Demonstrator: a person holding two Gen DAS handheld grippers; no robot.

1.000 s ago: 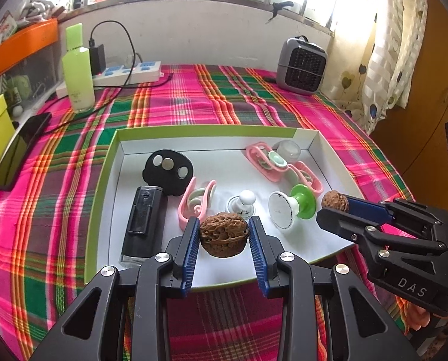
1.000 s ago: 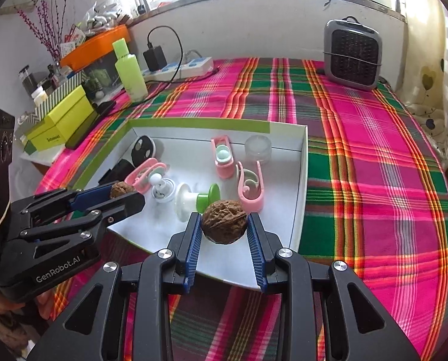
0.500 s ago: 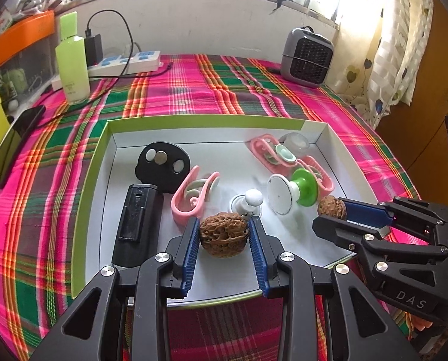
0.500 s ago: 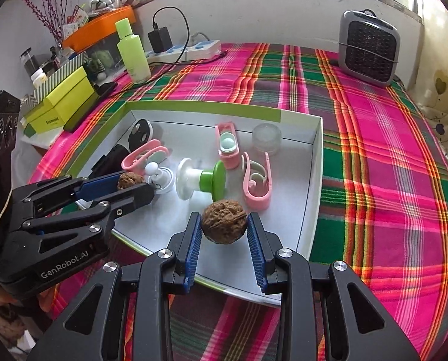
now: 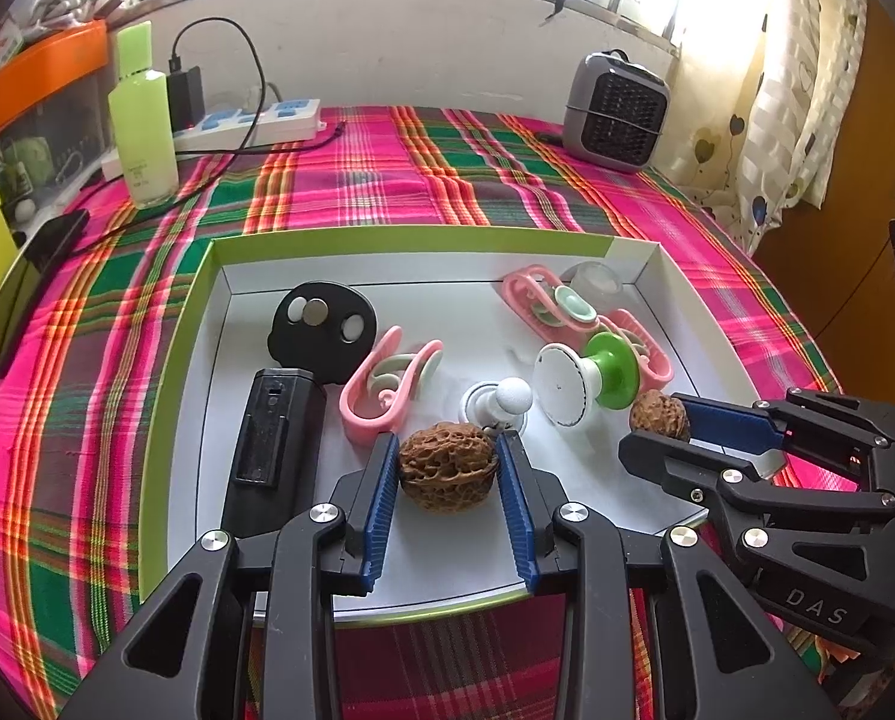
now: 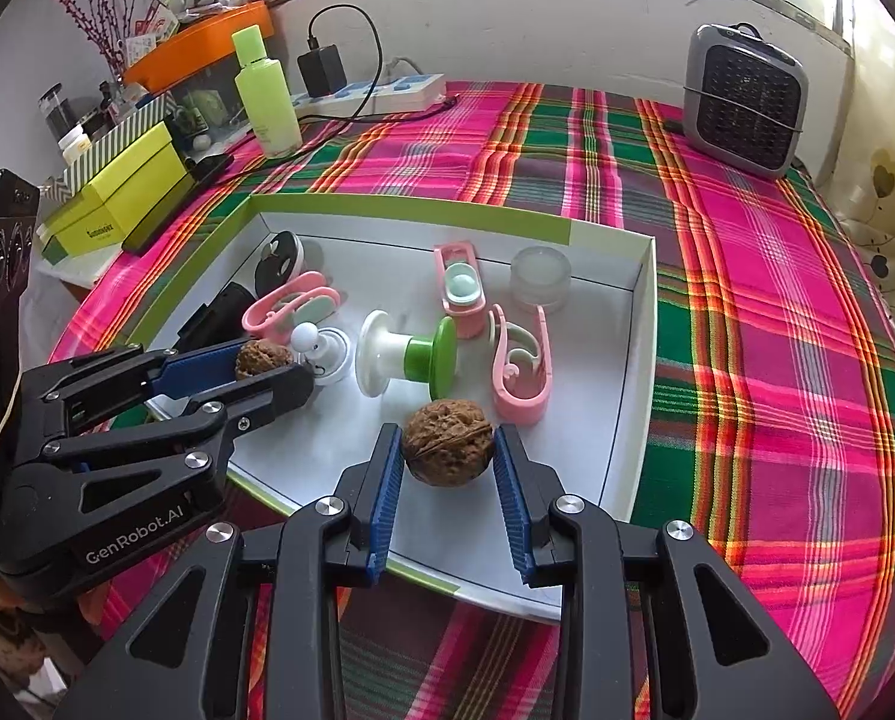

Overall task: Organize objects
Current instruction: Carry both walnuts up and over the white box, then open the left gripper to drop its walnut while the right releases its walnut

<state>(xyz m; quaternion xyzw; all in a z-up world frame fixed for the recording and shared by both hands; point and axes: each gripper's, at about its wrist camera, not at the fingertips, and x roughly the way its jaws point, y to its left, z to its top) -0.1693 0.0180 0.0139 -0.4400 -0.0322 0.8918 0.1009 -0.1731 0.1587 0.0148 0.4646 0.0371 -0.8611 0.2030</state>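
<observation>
Each pair of tongs, left tongs (image 5: 447,468) and right tongs (image 6: 447,450), grips a light, hard, ridged walnut (image 5: 447,468) across its middle above the white tray (image 5: 207,390).

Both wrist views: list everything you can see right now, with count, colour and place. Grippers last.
walnuts: 2, brown, one in each gripper over the tray's near side
tray: 1, white with green rim, centre of cloth
pink clips: 4, pink, in tray
spool: 1, white and green, in tray
white knob: 1, in tray
black disc: 1, tray's left rear
black bar: 1, tray's left side
clear jar: 1, tray's far right corner
green bottle: 1, far left
power strip: 1, white, by wall
heater: 1, grey, far right
left gripper: jaws closed on a walnut
right gripper: jaws closed on a walnut
</observation>
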